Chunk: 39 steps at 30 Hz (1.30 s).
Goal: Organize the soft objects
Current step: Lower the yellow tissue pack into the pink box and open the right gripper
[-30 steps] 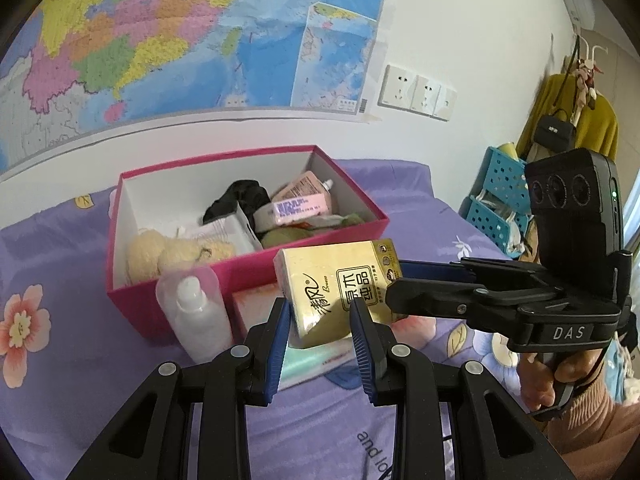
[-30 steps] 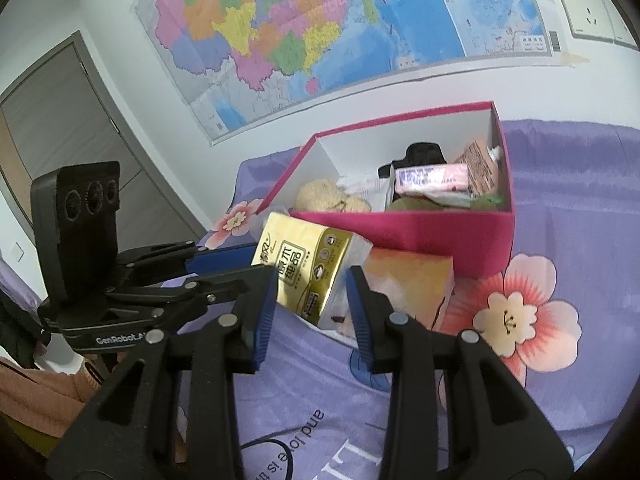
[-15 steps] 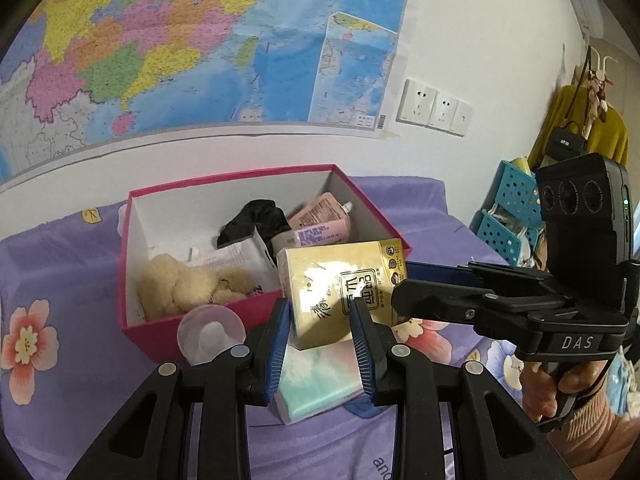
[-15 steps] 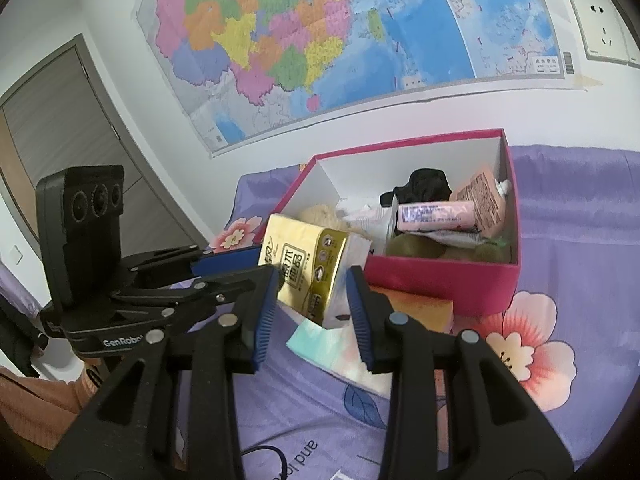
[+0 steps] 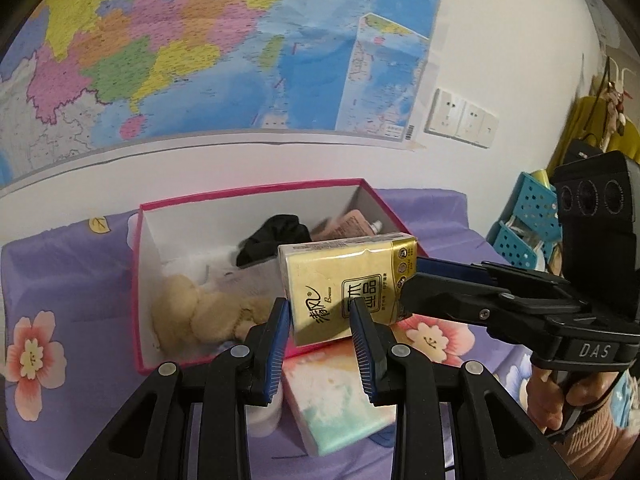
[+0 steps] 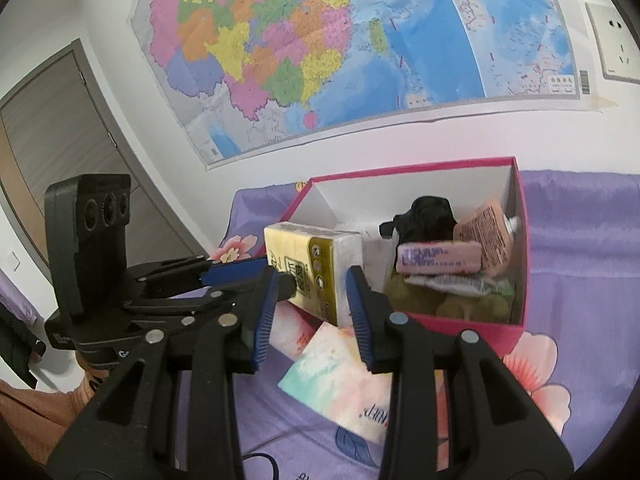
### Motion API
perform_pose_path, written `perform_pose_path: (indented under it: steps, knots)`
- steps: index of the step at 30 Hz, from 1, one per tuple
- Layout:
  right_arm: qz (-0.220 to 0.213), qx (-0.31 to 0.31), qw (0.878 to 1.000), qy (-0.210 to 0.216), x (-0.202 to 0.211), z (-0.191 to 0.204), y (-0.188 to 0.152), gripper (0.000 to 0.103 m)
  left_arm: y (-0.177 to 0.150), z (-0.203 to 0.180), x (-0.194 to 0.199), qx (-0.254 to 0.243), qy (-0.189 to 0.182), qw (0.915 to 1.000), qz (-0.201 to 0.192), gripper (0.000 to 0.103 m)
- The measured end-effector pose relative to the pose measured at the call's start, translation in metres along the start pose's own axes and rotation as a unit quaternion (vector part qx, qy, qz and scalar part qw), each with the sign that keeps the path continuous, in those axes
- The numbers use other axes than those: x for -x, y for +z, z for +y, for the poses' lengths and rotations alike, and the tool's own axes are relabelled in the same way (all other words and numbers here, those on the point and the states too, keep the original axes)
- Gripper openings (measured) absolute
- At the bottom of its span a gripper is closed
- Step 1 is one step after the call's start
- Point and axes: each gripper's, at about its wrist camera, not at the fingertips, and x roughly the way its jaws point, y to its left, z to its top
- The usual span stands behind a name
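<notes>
Nearest, a pastel tissue pack (image 6: 344,384) lies on the purple flowered cloth (image 6: 580,248). Above it both claws, left claw (image 5: 322,344) and right claw (image 6: 311,308), pinch one gold tissue pack (image 5: 348,284) between their blue pads (each on an opposite end), lifted at the near wall of the pink box (image 5: 256,192). Beyond hangs a wall map (image 5: 192,40).

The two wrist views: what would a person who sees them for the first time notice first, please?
First, the yellow tissue pack, held in the air between the left gripper and the right gripper, just in front of the pink box. Next, the box itself, full of soft things on the purple flowered cloth. Behind everything, a big coloured map covers the wall.
</notes>
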Motion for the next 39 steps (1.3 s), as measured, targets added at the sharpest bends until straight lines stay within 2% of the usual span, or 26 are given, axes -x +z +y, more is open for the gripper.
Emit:
perform_pose_path:
  steps: [17, 34, 37, 39]
  knots:
    - [0.010, -0.027, 1.000, -0.006, -0.034, -0.020, 0.019, 0.039, 0.019, 0.023, -0.027, 0.020, 0.024, 0.9994, 0.013, 0.030]
    - [0.034, -0.048, 0.998, -0.029, -0.064, -0.032, 0.020, 0.039, 0.023, 0.038, -0.055, 0.034, 0.042, 0.9977, 0.040, 0.030]
    - [0.034, -0.043, 0.998, -0.042, -0.065, -0.031, 0.019, 0.039, 0.023, 0.038, -0.058, 0.034, 0.050, 0.9972, 0.043, 0.034]
    - [0.032, -0.043, 0.998, -0.044, -0.063, -0.031, 0.018, 0.039, 0.022, 0.038, -0.056, 0.036, 0.054, 0.9972, 0.039, 0.045]
